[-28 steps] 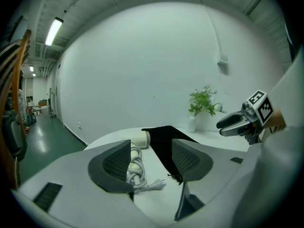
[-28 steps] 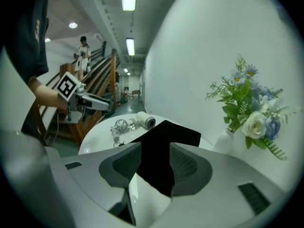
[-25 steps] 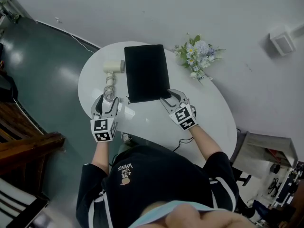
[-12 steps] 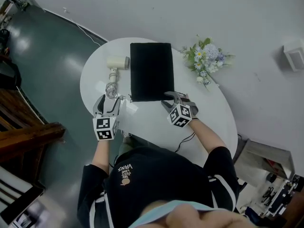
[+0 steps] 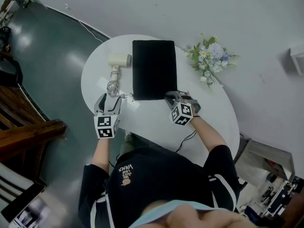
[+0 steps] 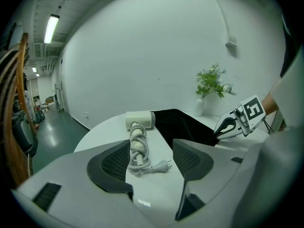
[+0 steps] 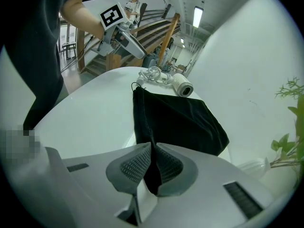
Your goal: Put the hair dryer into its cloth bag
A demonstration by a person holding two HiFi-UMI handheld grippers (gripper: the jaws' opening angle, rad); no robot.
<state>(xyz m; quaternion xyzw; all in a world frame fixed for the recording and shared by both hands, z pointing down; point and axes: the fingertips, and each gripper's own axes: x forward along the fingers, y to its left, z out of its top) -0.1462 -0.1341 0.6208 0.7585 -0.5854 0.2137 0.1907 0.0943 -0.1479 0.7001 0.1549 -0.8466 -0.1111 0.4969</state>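
round white table (image 5: pixel 211 109) | flat black cloth bag (image 5: pixel 154 69) lies flat at its centre | cream hair dryer (image 5: pixel 118 61) just left of bag, outside it | right gripper (image 5: pixel 174 97) jaws closing on bag's near edge | left gripper (image 5: pixel 108 101) jaws open, empty
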